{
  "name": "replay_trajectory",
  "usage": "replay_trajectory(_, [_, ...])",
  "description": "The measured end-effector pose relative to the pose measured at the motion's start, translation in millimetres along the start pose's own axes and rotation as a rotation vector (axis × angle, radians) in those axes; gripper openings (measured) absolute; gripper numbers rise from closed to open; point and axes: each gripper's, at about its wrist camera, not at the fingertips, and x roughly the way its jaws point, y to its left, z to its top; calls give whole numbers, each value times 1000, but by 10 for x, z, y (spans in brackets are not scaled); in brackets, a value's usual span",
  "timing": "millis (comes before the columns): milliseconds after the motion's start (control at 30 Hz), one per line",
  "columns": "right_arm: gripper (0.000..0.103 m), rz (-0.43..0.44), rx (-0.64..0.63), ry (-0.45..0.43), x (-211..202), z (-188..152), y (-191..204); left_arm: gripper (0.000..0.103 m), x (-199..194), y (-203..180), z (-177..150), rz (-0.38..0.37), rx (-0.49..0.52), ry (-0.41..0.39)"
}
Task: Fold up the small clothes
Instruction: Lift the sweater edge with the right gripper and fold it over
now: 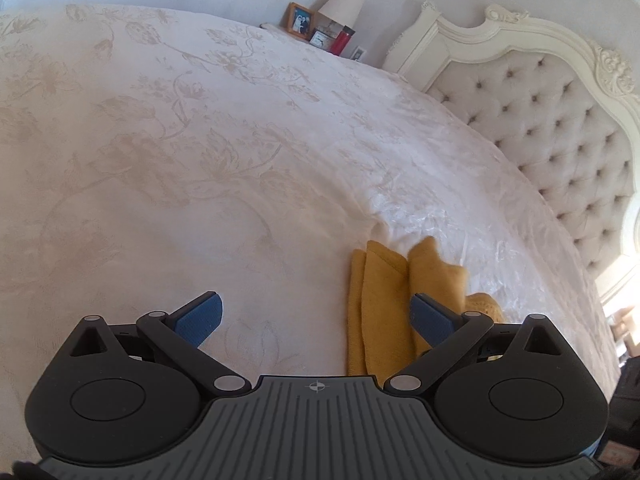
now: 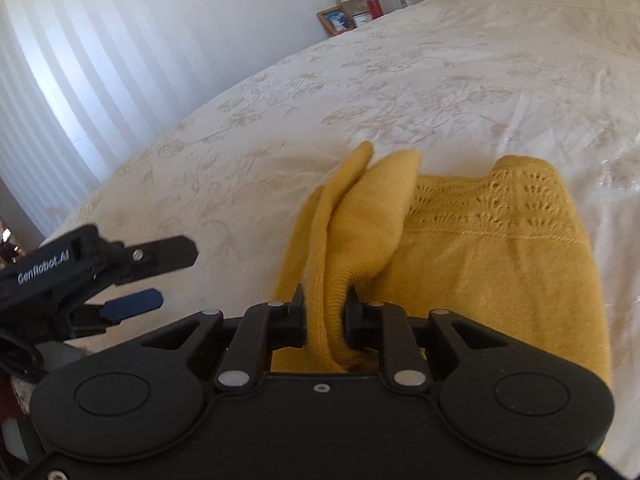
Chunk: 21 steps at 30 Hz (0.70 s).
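A small mustard-yellow knitted garment (image 2: 492, 256) lies on the white floral bedspread (image 2: 360, 92). My right gripper (image 2: 325, 312) is shut on a bunched fold of the garment, lifting it so the fabric stands up between the jaws. My left gripper (image 1: 316, 316) is open and empty, its blue pads (image 1: 200, 318) wide apart just above the bedspread (image 1: 200, 160); the garment (image 1: 380, 300) lies by its right finger. The left gripper also shows in the right wrist view (image 2: 160, 272), to the left of the garment.
A tufted cream headboard (image 1: 560, 132) runs along the right. A bedside table holds a lamp (image 1: 344, 2), a photo frame (image 1: 300, 20) and a red bottle (image 1: 342, 40). A curtain (image 2: 100, 60) hangs beyond the bed's far side.
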Motion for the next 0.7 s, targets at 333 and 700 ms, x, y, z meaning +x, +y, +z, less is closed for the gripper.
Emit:
replay_trajectory(333, [43,145,-25,-124,-534,-11,-105,101,61,-20,-31,-35,-2,27])
replay_trajectory(700, [55,96,-218,-15,-627,-590,47,102,169,-259,-167,-141,84,96])
